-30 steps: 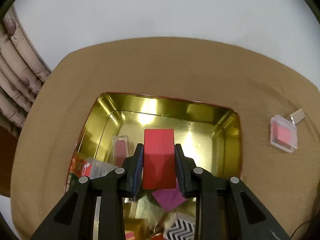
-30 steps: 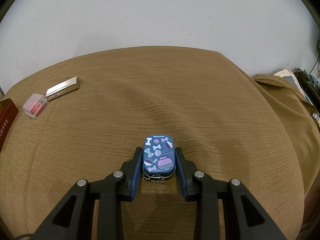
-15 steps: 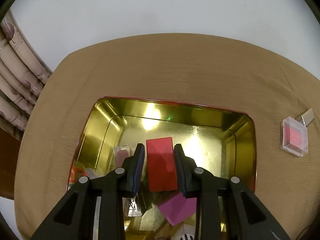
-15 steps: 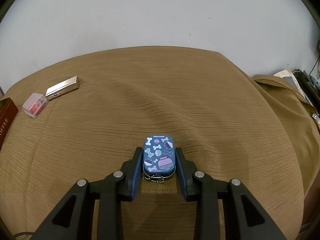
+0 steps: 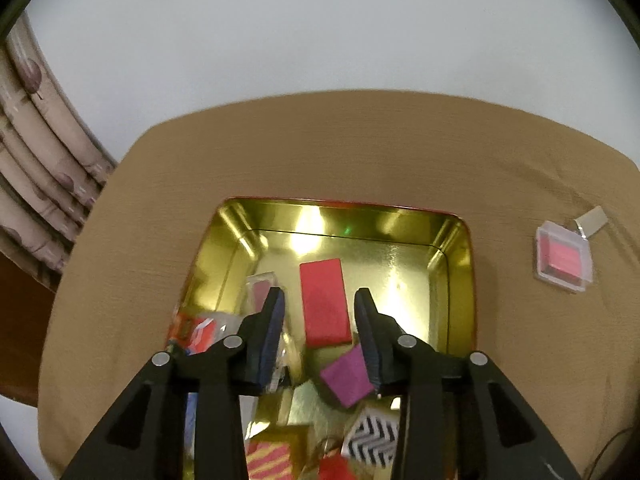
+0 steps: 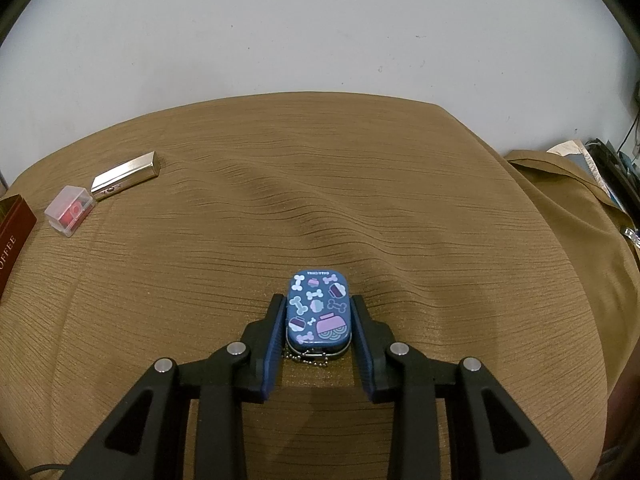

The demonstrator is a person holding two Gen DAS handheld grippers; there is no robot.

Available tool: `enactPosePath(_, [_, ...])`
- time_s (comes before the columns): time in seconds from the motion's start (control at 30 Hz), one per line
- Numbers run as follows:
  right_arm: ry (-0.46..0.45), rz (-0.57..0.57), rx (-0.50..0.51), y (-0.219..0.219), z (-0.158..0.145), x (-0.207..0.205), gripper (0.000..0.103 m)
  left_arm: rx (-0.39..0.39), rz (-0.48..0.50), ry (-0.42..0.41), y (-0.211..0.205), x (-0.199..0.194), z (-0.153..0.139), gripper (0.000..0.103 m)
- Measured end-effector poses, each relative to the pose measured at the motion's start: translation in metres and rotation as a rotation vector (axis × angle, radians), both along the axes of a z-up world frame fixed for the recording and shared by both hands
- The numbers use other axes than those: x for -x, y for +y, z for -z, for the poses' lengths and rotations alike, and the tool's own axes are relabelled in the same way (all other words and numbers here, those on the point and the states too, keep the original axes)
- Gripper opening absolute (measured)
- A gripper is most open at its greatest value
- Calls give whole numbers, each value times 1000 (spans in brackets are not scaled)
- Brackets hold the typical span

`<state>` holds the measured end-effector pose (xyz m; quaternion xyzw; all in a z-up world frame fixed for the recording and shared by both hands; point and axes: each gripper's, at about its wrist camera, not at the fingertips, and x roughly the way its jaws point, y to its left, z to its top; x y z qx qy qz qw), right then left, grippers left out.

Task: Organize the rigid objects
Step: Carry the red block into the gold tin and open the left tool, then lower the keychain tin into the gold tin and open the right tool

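Left hand-held gripper (image 5: pixel 319 309) spread open above a gold tin (image 5: pixel 460 256), fingers clear of everything. Red block (image 5: pixel 323 303) flat on the tin floor, seen between the fingers, touching neither. Beside it to the left, a clear case (image 5: pixel 261 285) with a dark red insert. Nearer the camera, a purple block (image 5: pixel 347 376) overlapping the red block's near end, a zigzag box (image 5: pixel 374 438) in black and white, a pink-striped item (image 5: pixel 269 458), and red-and-white packets (image 5: pixel 196 328) at the left wall, partly hidden by the gripper. Tin standing on the worktop (image 5: pixel 320 148), under a tan cloth. Out on the cloth to the right, well apart from the tin, a clear box (image 5: pixel 563 255) with a pink pad, a silver bar (image 5: pixel 593 221) just behind it. In the right wrist view, right hand-held gripper (image 6: pixel 319 326) closed on a blue tin (image 6: pixel 319 312) printed with bones, both pads against its long sides, bead chain (image 6: pixel 308 361) hanging from the near end, tin low over the cloth; touching or not, cannot tell. Far left on the cloth, a small clear box (image 6: pixel 69 211) of red bits beside a silver bar (image 6: pixel 125 175), and a brown coffee box (image 6: pixel 14 236) at the frame edge.
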<state>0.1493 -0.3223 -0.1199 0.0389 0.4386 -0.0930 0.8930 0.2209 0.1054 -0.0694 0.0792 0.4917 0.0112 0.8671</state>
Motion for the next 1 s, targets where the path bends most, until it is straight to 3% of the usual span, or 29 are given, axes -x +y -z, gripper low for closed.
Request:
enactPosePath(0.17, [0,-2,0,0,0,0,33,28,-22,-44,15,31,-20,42])
enactPosePath(0.3, [0,-1,0,0,0,0,32,7,-69,-86,36,62,-33,59])
enactPosePath(0.43, [1,-1,5,1,0,-1,32,-54,-104,-133,50,90,-38,69])
enactPosePath(0.63, [11,4,37,9,-1,-2,31,-34,-201,-134,76,106,-32,80])
enactPosePath(0.8, [15,-5,18,19,-7,-3,31,-43,-254,-109,93,104,-23,81])
enactPosePath(1.0, [-3,-108,-3,68,-24,-12,31,-31,-252,-123,94,108,-27,81])
